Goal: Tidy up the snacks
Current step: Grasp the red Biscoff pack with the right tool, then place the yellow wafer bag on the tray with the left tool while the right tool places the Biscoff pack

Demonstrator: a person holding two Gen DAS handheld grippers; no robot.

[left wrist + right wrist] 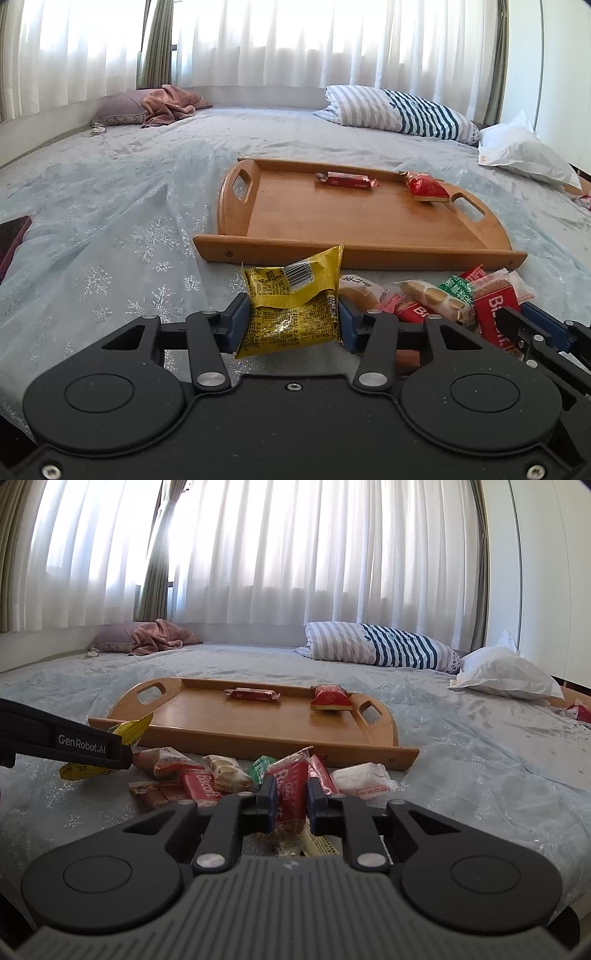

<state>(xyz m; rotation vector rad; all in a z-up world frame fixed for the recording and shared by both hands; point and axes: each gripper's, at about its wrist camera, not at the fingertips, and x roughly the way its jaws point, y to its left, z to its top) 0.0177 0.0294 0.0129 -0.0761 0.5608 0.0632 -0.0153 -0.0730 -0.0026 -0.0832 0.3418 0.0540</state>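
Note:
My left gripper (293,314) is shut on a yellow snack packet (291,295), held upright just above the bed in front of the wooden tray (332,225). In the right wrist view the same packet (133,729) pokes out past the left gripper's black finger (66,742). My right gripper (291,794) is shut on a red biscuit packet (290,779) within the loose snack pile (221,771) before the tray (240,720). A long red bar (252,693) and a red wrapped snack (330,698) lie on the tray.
The pile also holds a white packet (364,781) and a green one (260,766). A striped pillow (380,648), a white pillow (506,672) and a pink blanket (159,635) lie at the back of the bed. A dark red object (11,236) sits at the left edge.

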